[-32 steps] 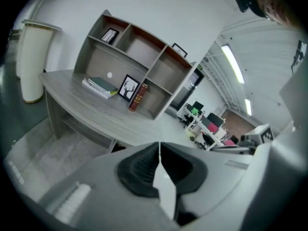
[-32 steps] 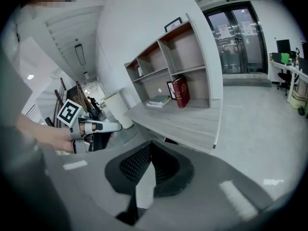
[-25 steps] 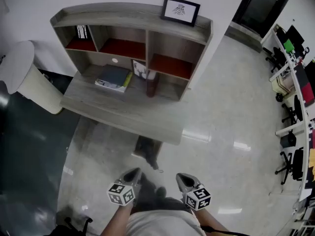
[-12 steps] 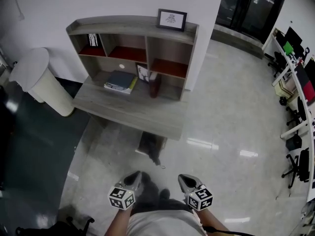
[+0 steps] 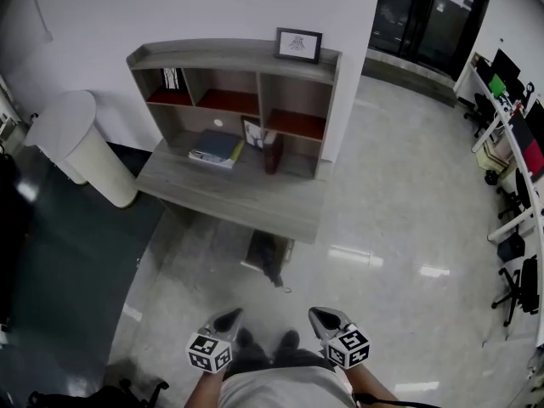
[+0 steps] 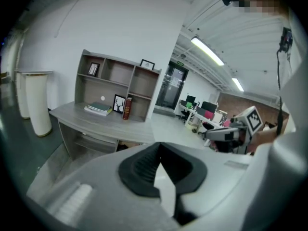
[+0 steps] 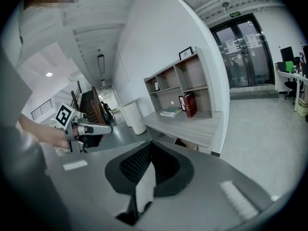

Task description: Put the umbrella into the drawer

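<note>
The left gripper (image 5: 229, 317) and right gripper (image 5: 320, 316) are being held fully closed, empty. The umbrella (image 5: 267, 257) is being seen at twelve o'clock, floored beneath the desk (image 5: 229, 198).

A white wall (image 5: 170, 7) stands behind a grey wooden desk (image 5: 229, 195), which carries a shelf unit (image 5: 242, 56) with open compartments, some with red bottoms. A framed picture (image 5: 298, 45) stands on top of the unit. A white round pedestal (image 5: 81, 147) is just beside the left end of the desk. The floor (image 5: 399, 202) is pale and glossy and reflects the lamps; at the left lies a dark floor area (image 5: 68, 262). Dark glass doors (image 5: 425, 11) are at the far right, and office chairs (image 5: 510, 283) stand along the right edge.
</note>
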Demonstrator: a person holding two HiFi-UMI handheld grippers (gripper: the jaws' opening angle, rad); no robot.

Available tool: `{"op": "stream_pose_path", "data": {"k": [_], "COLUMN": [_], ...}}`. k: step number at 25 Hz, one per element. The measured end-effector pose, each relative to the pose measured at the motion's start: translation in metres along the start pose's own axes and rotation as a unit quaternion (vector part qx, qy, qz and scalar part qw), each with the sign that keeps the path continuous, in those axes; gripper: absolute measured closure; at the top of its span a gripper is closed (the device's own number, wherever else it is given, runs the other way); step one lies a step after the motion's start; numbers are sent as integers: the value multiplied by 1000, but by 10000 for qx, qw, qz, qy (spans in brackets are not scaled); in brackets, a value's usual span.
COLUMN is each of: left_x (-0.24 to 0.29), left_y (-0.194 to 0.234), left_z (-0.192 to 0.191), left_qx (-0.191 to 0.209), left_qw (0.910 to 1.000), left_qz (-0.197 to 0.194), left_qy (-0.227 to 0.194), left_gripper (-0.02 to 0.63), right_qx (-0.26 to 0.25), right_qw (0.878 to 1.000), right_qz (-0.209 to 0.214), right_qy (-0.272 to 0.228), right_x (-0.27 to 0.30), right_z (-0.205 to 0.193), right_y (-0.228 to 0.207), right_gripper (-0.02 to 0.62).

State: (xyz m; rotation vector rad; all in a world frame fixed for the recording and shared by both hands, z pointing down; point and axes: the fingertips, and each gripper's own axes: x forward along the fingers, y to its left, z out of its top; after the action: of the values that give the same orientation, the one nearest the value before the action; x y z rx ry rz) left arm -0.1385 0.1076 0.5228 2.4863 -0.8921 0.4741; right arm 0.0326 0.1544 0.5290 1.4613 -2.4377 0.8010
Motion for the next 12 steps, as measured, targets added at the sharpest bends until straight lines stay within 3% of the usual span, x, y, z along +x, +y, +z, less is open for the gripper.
{"op": "stream_pose_path", "data": {"k": [12], "left_x": [-38], "left_y": [12], "left_z": [6], "left_qx": [260], "left_qw": [9990], "left_qz": [-342], "left_qy": [126], "left_gripper": [604], "right_qx": [47], "right_qw": [9996], "right_qz": [-198], "right_qy": [-185], "right_x": [9], "right_z": [15], "right_y": [45], "right_gripper": [591]}}
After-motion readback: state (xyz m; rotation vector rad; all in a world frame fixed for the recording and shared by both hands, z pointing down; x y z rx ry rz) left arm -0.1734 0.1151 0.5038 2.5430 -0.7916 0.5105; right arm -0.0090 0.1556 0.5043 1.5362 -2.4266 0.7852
